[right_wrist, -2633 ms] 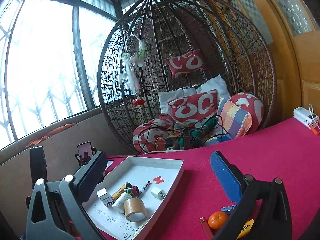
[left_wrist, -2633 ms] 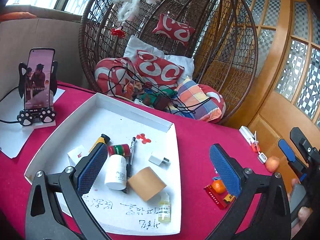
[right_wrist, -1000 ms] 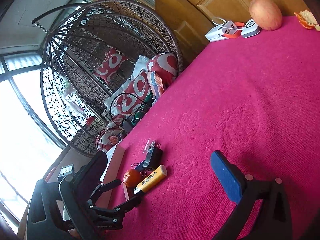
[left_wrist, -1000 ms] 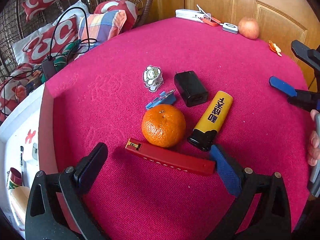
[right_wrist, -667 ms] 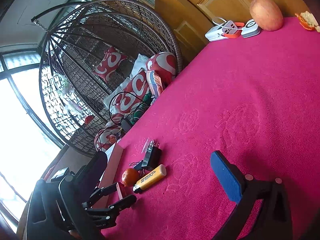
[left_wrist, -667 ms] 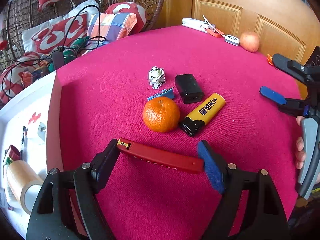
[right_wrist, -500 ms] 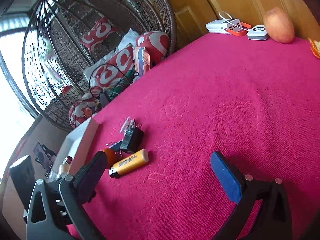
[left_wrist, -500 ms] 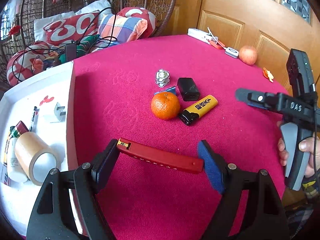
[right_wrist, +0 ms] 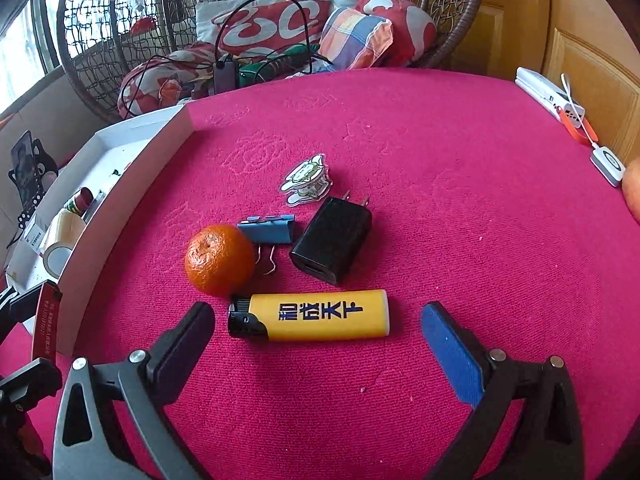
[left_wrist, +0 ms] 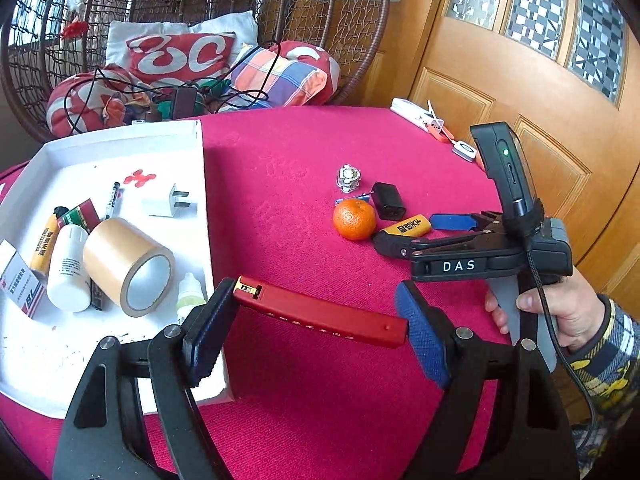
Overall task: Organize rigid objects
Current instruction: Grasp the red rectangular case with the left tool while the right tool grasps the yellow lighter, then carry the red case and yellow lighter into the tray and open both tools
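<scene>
The left gripper (left_wrist: 316,328) is clamped end to end on a long red bar-shaped object (left_wrist: 320,312), possibly a cased harmonica or comb, and holds it lifted just beside the near right corner of the white tray (left_wrist: 202,184). This looks like the carry step of one sorting run: the next move calls for swinging the bar over the tray wall and setting it on a bare patch of floor, clear of the tape roll (left_wrist: 128,266) and the small dropper bottle (left_wrist: 191,294)

The right gripper (right_wrist: 318,328) hangs spread wide over the yellow lighter (right_wrist: 316,316), one pad at each end and neither touching. To take it, the jaws must come down and close along its length without nudging the tangerine (right_wrist: 220,260) that sits against the lighter's black head

On the red tablecloth (right_wrist: 460,240) remain one lighter, one tangerine, one blue binder clip (right_wrist: 268,229), one black charger plug (right_wrist: 332,240) and one cartoon charm (right_wrist: 306,184). The tray holds one tape roll, one white bottle (left_wrist: 68,268), one dropper bottle, one white plug (left_wrist: 168,202), one pen (left_wrist: 113,200) and a few tubes and a box I cannot count surely
</scene>
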